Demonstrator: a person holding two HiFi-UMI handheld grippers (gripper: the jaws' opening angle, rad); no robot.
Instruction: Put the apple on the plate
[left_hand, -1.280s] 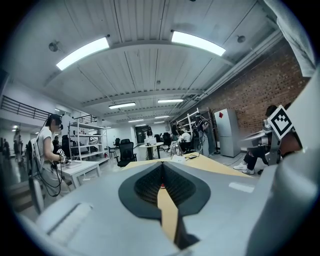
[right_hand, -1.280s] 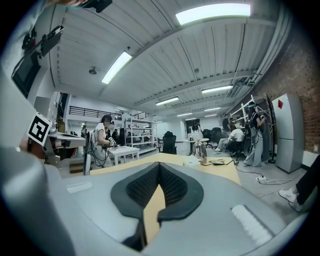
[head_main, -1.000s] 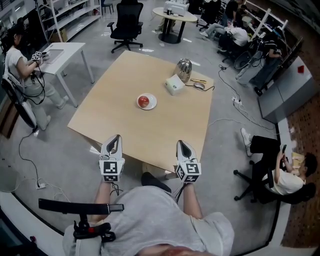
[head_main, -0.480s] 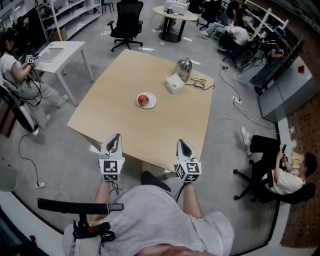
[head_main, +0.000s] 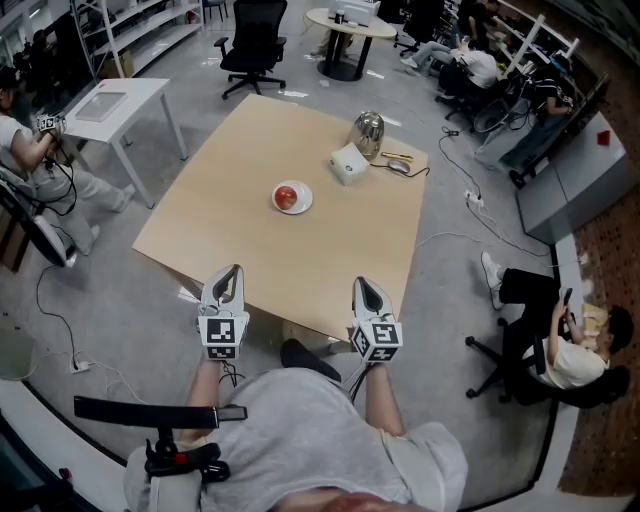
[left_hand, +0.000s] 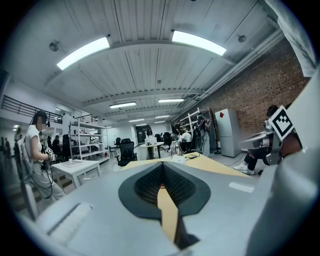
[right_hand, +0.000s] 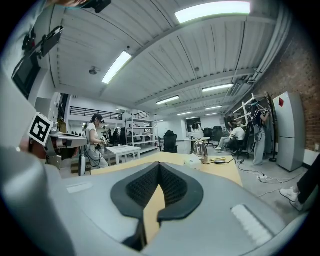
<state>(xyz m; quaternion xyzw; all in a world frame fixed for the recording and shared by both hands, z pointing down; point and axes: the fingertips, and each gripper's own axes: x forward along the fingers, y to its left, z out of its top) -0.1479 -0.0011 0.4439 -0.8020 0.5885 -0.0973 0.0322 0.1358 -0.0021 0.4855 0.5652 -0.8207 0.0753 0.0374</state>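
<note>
A red apple (head_main: 287, 196) lies on a small white plate (head_main: 305, 206) near the middle of the wooden table (head_main: 240, 230) in the head view. My left gripper (head_main: 235, 270) and right gripper (head_main: 360, 284) are held side by side over the table's near edge, well short of the plate. Both point toward the table. In the left gripper view the left gripper (left_hand: 161, 164) has its dark pads together with nothing between them. The right gripper (right_hand: 159, 165) in its own view looks the same, shut and empty.
At the table's far side stand a shiny metal pot (head_main: 369, 135), a white box (head_main: 349, 166) and a mouse with a cable (head_main: 399, 170). A white side table (head_main: 120, 100) and a standing person (head_main: 25, 150) are at the left. A seated person (head_main: 560, 345) is at the right.
Both grippers have kept still and the apple stays on the plate. The person at the far left has stepped further toward the picture's left edge.
</note>
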